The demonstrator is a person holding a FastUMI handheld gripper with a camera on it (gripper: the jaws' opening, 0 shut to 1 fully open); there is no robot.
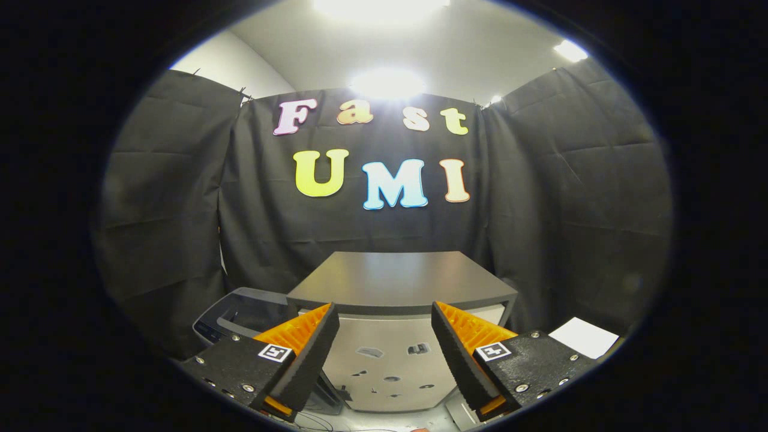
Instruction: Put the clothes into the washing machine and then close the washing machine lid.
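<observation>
Tool point(385, 333) open (nothing between its fingers), washing machine point(240, 315) just beyond its left finger.

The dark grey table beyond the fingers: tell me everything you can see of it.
The dark grey table has a flat, matte, slightly glossy top with a thick front edge and thin dark legs at its front corners. It stands level against the black cloth wall, just beyond the open gripper, whose fingers touch nothing. Nothing rests on its top. Below the front edge a pale panel shows. A grey bin-like container sits beside it.
</observation>
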